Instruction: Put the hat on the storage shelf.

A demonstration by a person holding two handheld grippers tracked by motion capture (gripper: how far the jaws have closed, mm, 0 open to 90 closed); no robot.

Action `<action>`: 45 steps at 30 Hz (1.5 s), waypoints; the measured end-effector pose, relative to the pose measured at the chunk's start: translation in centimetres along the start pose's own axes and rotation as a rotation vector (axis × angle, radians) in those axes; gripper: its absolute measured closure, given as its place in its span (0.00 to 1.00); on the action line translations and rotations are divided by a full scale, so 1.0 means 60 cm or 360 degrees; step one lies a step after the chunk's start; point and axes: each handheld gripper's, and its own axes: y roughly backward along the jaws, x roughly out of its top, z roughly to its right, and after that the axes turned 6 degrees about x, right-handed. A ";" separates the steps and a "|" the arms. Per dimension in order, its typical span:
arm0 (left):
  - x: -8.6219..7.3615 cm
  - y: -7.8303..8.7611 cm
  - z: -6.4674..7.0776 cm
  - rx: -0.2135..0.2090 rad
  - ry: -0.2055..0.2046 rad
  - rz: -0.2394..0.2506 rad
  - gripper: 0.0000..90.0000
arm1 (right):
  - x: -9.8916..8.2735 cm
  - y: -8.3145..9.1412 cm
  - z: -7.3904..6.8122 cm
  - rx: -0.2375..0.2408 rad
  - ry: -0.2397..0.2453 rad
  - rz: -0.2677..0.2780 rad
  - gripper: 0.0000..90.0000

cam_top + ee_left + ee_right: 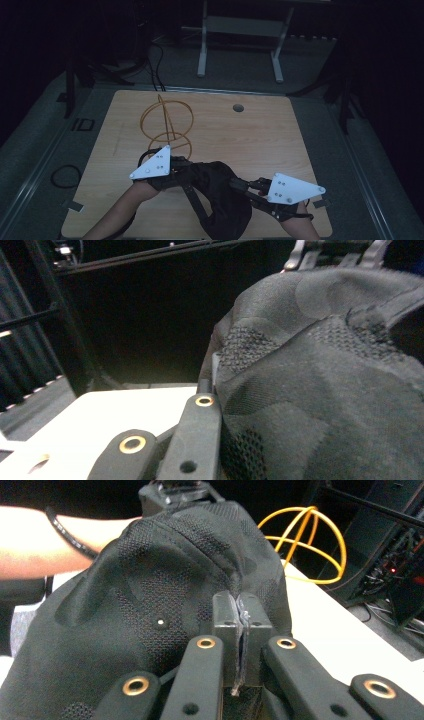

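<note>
Both grippers grasp the black mesh bag (220, 195) at the table's near edge: the right gripper (241, 615) pinches its seam, the left gripper (176, 172) clamps its left side. The lifting seems begun, but the placing remains. Farther left stands a yellow wire stand (167, 122) on the wooden table (265, 135); the room is dark.

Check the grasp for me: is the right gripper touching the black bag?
Touching. The right gripper view shows the right gripper pinching a fold of the black bag.
</note>
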 end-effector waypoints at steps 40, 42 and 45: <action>-0.062 0.114 0.005 0.0770 0.0258 -0.0441 0.09 | 0.044 0.054 0.092 -0.0447 -0.0139 0.0193 0.98; -0.077 0.125 0.010 0.0831 0.0282 -0.0447 0.08 | 0.048 0.050 0.100 -0.0459 -0.0146 0.0203 0.98; -0.101 0.141 0.017 0.0907 0.0335 -0.0457 0.08 | 0.055 0.042 0.111 -0.0466 -0.0150 0.0215 0.98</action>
